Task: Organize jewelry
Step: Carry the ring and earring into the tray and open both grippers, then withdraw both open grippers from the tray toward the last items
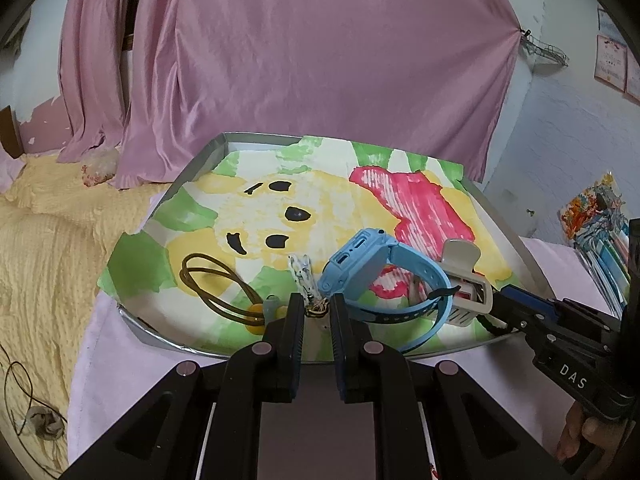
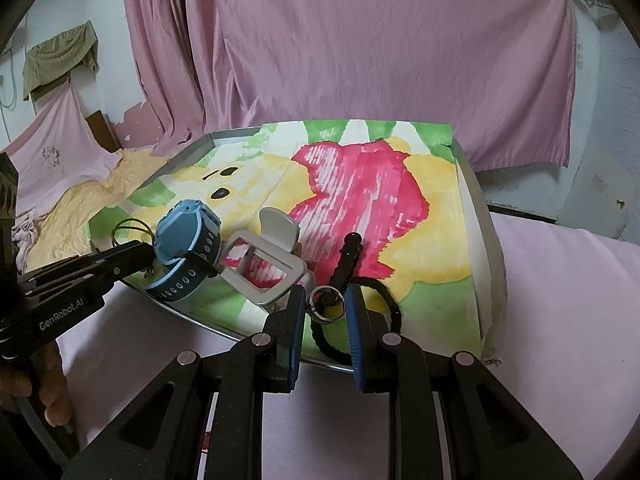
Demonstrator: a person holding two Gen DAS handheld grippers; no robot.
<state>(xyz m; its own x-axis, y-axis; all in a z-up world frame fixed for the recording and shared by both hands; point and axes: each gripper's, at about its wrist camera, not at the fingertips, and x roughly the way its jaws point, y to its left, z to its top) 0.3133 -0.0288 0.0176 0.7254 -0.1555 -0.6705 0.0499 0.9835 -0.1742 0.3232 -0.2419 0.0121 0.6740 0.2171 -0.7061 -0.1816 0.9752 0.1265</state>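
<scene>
A: Largest first?
B: Tray. Blue watch near its front edge.
A: Your claws?
B: My left gripper, parted around a small clip; right gripper, parted around a key ring.

Soft, even daylight, dim and slightly washed out; shadows are faint. Fisheye bending curves the edges, corners go black, detail slightly soft.

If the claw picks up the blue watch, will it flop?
Probably only a little. The chunky blue plastic wristwatch has a strap curled into a loop, so it looks bendy but springy. It leans on that strap, so pushing may tip it.
</scene>
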